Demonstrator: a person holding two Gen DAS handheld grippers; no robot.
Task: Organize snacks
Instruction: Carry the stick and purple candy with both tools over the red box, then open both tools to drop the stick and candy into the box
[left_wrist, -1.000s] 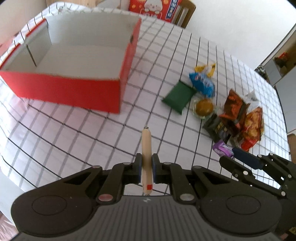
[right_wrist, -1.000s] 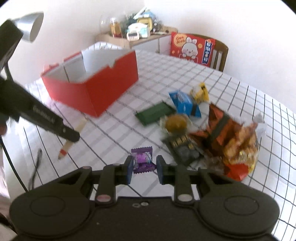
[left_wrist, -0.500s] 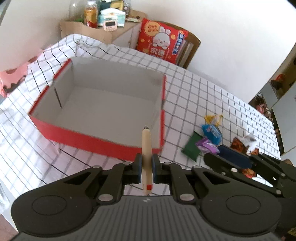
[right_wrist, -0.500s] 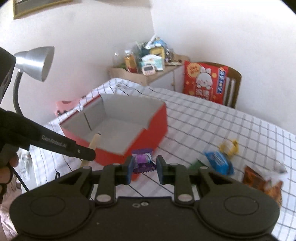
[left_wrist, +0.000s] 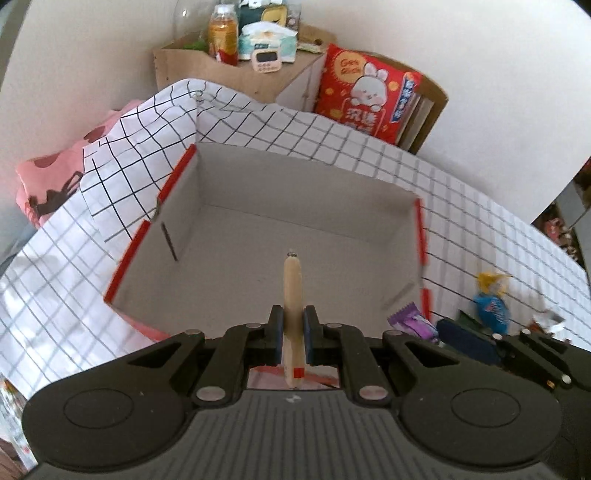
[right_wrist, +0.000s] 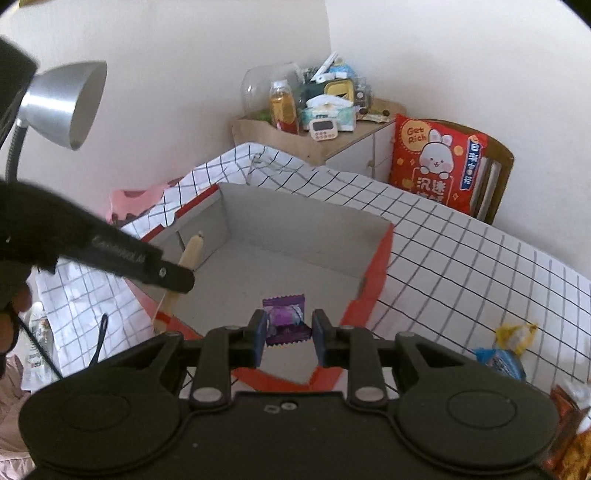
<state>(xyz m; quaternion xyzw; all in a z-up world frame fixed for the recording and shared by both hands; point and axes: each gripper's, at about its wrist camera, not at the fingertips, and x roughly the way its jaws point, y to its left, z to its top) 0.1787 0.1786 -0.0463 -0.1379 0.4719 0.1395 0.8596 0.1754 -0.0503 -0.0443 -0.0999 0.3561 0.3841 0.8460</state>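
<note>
The snacks in hand are two — a tan sausage stick (left_wrist: 292, 291) and a purple candy packet (right_wrist: 284, 320) — and both hang over the open red box (left_wrist: 419, 236) that sits on the checked counter (left_wrist: 480, 221). The left tongs (left_wrist: 293, 325) are closed on the stick low down, its long axis running straight forward from the jaws, tip over the box's grey floor toward the left wall. The right tongs (right_wrist: 289, 326) pinch the packet across its width, jaws only partly closed; it sits flat between them, just inside the near right corner of the box. So the drop zone lies directly below and slightly ahead of each pair, left beside right, neither crossing the other. Releasing should be enough, I judge. More wrapped snacks (left_wrist: 491, 306) wait on the counter right of the box.
</note>
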